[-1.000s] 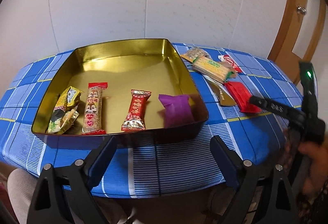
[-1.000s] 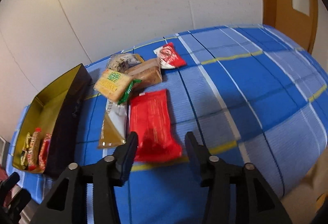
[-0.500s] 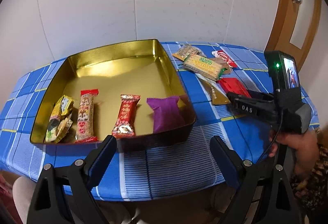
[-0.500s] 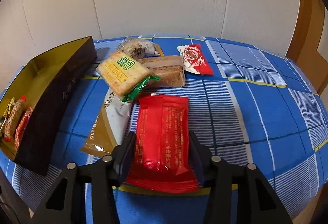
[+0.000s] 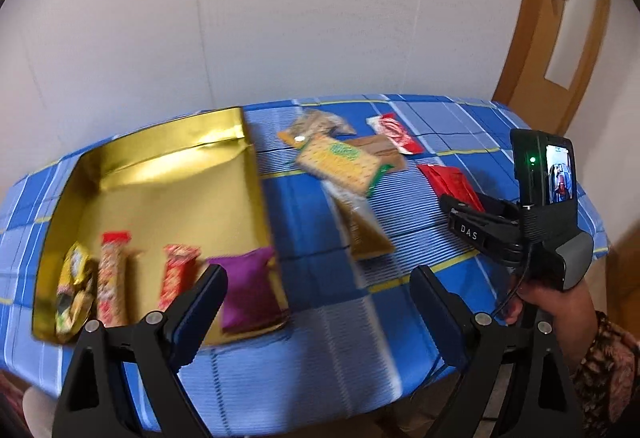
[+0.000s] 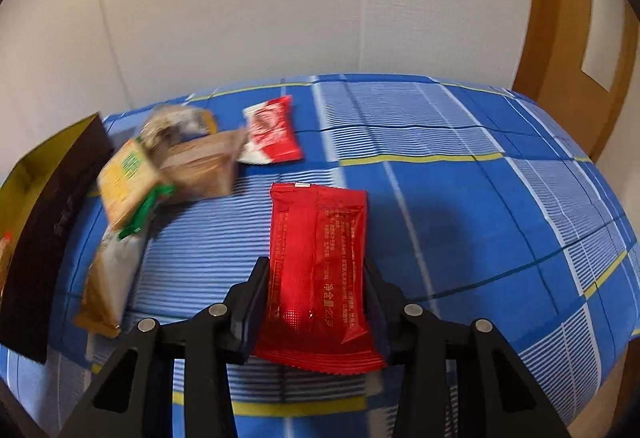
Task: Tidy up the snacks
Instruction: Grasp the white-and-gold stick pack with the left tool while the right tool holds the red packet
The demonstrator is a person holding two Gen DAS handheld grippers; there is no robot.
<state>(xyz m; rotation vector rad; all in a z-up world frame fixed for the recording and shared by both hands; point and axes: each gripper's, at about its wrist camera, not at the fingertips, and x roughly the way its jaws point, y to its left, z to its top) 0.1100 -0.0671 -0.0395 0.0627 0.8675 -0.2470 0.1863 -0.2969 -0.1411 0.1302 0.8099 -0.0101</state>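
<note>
My right gripper [image 6: 316, 278] is shut on a flat red packet [image 6: 318, 262] and holds it just above the blue checked cloth; it also shows in the left wrist view [image 5: 452, 181]. My left gripper [image 5: 320, 290] is open and empty near the table's front edge. A gold tin tray [image 5: 160, 165] at the left holds a purple pouch [image 5: 248, 290], a red bar [image 5: 176, 274], a pink-patterned bar [image 5: 112, 278] and a yellow-green packet [image 5: 72, 290]. Loose snacks lie on the cloth: a yellow cracker pack [image 5: 340, 161], a brown-gold packet [image 5: 364, 234], a small red-white wafer packet [image 6: 270, 131].
A brown cake pack [image 6: 204, 165] and a clear cookie packet [image 6: 176, 123] lie in the pile beside the tray's dark outer wall [image 6: 44, 238]. A white wall stands behind the table. A wooden door [image 5: 560, 37] is at the right.
My right gripper has closed on the red packet and lifted it off the cloth, away from the pile. My left gripper's view has swung to the right; its jaws stay open.
</note>
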